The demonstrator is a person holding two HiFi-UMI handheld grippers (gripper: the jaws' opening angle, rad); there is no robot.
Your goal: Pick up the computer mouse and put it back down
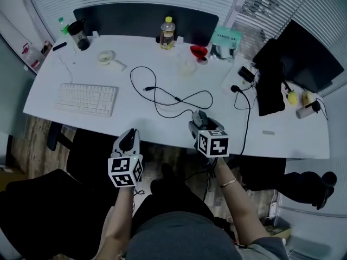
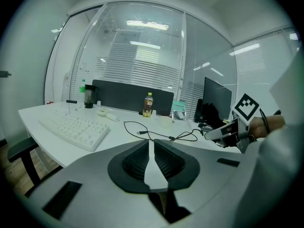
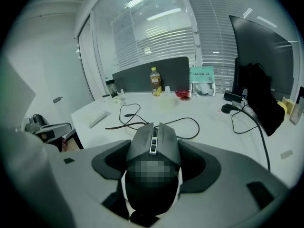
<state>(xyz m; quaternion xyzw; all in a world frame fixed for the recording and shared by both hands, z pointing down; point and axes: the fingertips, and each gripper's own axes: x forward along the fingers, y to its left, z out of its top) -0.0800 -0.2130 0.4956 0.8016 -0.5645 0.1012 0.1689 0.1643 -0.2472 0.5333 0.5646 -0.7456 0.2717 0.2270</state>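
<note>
fig. — right gripper (image 1: 200, 122) carrying the computer mouse (image 3: 154, 144) over the near edge of the white table (image 1: 135, 121).

my right fingers are spread wide and clamped on the mouse's two flanks. the body sits between the pads, with its wheel and buttons facing up. its long axis runs straight along the line i point, nose away from me toward the far side of the table and tail back against the gripper's throat. the nose dips toward the tabletop. in the head view the mouse lies just inside the table's front edge, but no view shows whether its underside touches the surface or hangs just above it.

my left gripper (image 2: 151, 158) has its fingers drawn together on nothing, with only a thin slit between them. it sits off the table edge to the left, well apart from the mouse, so the right hand alone governs the move.

a black cable (image 1: 162, 99) loops on the table just ahead of the mouse's nose. i cannot tell whether it joins the mouse. the keyboard (image 1: 87, 99) lies farther left, clear of the landing spot.

judgement: the lift is done and the set-down remains. the base should meet the table flat, short of the cable loops, before the fingers part.
</note>
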